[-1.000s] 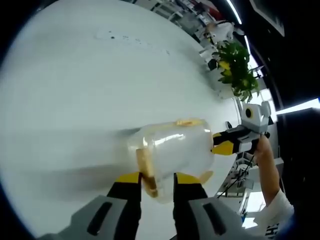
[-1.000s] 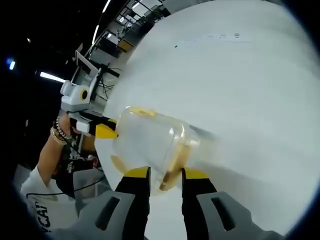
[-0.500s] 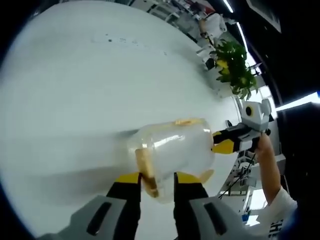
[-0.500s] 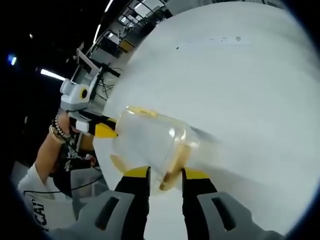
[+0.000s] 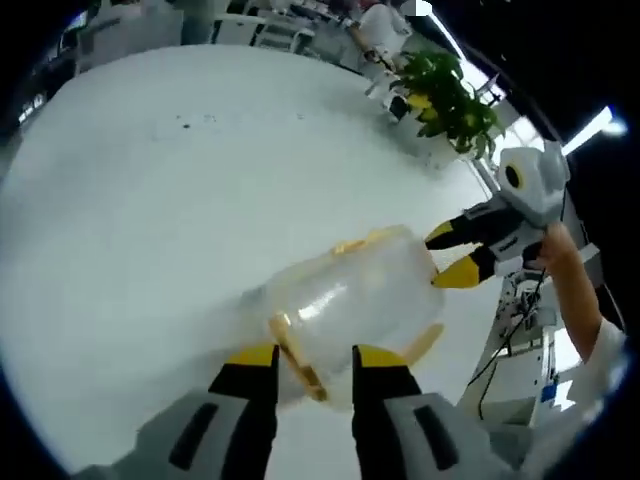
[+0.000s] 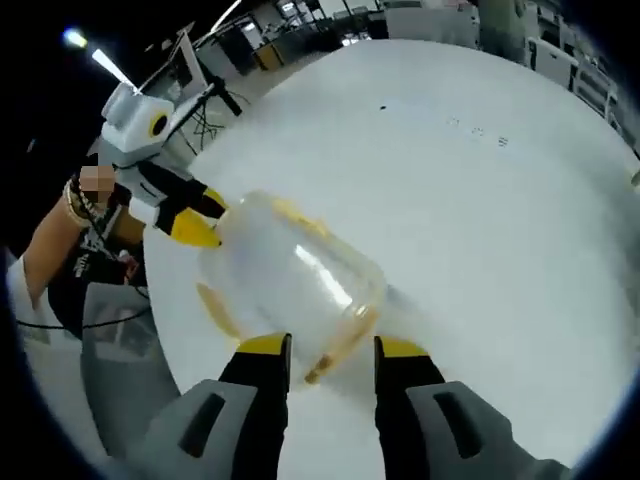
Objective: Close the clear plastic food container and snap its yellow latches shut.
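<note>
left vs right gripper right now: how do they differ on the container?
The left gripper straddles one end latch of the clear container; the right gripper straddles the opposite end's latch. The left gripper's jaws stand slightly closer together than the right gripper's. Both have yellow tips, stand open, and bracket the container on the white table.

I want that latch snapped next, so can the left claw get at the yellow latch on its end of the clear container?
Probably yes: the yellow latch lies between the left claw jaws, nothing in between.
</note>
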{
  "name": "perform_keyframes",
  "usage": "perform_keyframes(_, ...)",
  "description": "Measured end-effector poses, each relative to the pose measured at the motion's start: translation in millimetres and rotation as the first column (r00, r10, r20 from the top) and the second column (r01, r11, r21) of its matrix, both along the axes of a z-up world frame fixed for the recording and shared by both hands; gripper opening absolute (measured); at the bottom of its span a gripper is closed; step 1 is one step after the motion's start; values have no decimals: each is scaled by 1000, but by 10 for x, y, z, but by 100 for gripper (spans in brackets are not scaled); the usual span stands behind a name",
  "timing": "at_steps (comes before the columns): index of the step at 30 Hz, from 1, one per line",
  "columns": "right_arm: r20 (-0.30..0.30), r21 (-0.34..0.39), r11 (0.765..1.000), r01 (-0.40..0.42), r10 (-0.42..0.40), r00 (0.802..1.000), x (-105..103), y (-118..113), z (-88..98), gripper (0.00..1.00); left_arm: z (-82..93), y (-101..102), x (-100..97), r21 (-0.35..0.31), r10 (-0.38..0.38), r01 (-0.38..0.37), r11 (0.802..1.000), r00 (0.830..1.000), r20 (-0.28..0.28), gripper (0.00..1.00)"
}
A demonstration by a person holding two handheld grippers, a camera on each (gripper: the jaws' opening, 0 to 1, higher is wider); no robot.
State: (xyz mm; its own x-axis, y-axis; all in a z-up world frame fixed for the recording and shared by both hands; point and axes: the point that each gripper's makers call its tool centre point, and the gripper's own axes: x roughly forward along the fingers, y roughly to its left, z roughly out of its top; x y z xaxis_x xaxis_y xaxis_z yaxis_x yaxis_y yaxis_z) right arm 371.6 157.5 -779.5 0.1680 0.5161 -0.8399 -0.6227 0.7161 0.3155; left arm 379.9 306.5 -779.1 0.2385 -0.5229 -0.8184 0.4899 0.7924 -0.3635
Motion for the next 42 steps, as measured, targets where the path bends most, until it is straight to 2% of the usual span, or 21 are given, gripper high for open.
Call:
perform_keyframes(2, 6, -5, 1000, 1, -1, 1000, 21, -13, -8, 30, 4, 34, 43, 41, -24, 21, 999, 998, 51, 25)
perform_keyframes(5, 55, -43, 999, -18, 21, 998, 68, -35, 1, 33, 36, 44, 84, 106, -74, 60, 992, 990, 123, 29)
perform_keyframes(8, 116, -99, 994, -55, 66, 991, 98, -40, 23, 35, 76, 6, 102, 151, -120, 92, 984, 975, 185, 28)
perform_keyframes(9, 135, -112, 991, -75, 90, 987, 106, -24, 33, 36, 103, -44, 148, 128, -109, 81, 988, 967, 232, 26)
perform_keyframes(10, 131, -110, 991, -76, 90, 987, 92, -14, 34, 35, 106, -47, 183, 105, -67, 43, 994, 968, 240, 27)
perform_keyframes(12, 135, -119, 990, -77, 93, 986, 101, -16, 35, 36, 118, -27, 198, 91, -56, 35, 995, 968, 244, 30)
perform_keyframes(14, 150, -140, 987, -79, 100, 984, 129, -32, 39, 38, 239, -93, 251, 39, -49, 38, 999, 948, 314, 28)
perform_keyframes(16, 164, -165, 983, -86, 113, 980, 148, -40, 44, 40, 327, -132, 275, 10, -39, 38, 999, 937, 346, 28)
perform_keyframes(20, 169, -185, 976, -112, 144, 975, 154, -14, 55, 40, 461, -221, 271, 4, -81, 87, 996, 905, 417, 28)
perform_keyframes(24, 187, -222, 965, -140, 182, 965, 167, 3, 78, 37, 496, -303, 223, -3, -95, 108, 994, 891, 445, 25)
perform_keyframes(27, 205, -208, 966, -156, 199, 958, 172, 70, 158, 28, 531, -393, 145, -15, -102, 125, 992, 871, 481, 17)
perform_keyframes(33, 233, -182, 967, -181, 221, 947, 203, 215, 250, 23, 515, -478, 139, -40, -92, 128, 991, 867, 489, 16)
perform_keyframes(36, 243, -184, 963, -195, 237, 941, 223, 271, 249, 20, 479, -519, 117, -55, -92, 135, 989, 872, 481, 13)
perform_keyframes(42, 256, -178, 960, -217, 258, 932, 237, 370, 261, 11, 439, -593, 63, -47, -116, 158, 986, 868, 483, 9)
